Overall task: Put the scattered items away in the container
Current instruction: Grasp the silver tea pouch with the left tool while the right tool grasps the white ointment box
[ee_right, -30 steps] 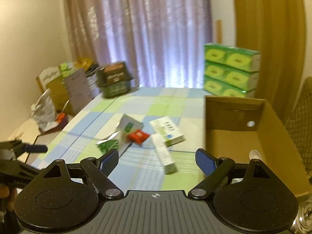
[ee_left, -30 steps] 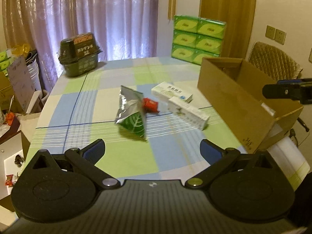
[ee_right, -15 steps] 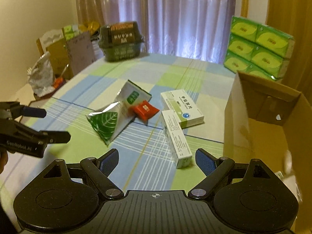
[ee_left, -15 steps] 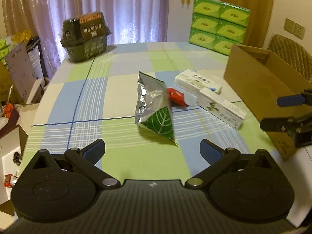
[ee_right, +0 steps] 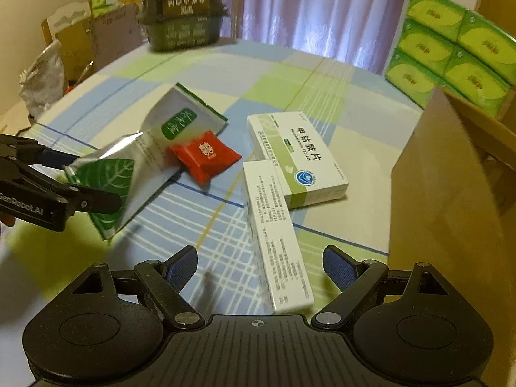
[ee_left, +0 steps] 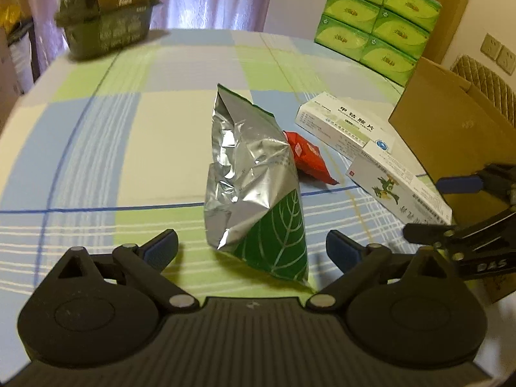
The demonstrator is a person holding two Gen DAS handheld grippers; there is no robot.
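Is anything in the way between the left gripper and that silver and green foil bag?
Nothing visible. The left gripper is open with the silver and green foil bag lying right between its fingers; the small red packet sits behind the bag.

2 low wrist views, close over table, sharing its centre

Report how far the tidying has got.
Done: nothing visibly; the foil bag, red packet and two medicine boxes lie on the table, outside the cardboard box. In hand: nothing; left gripper open around the bag, right gripper open around the long box. Left: all four.
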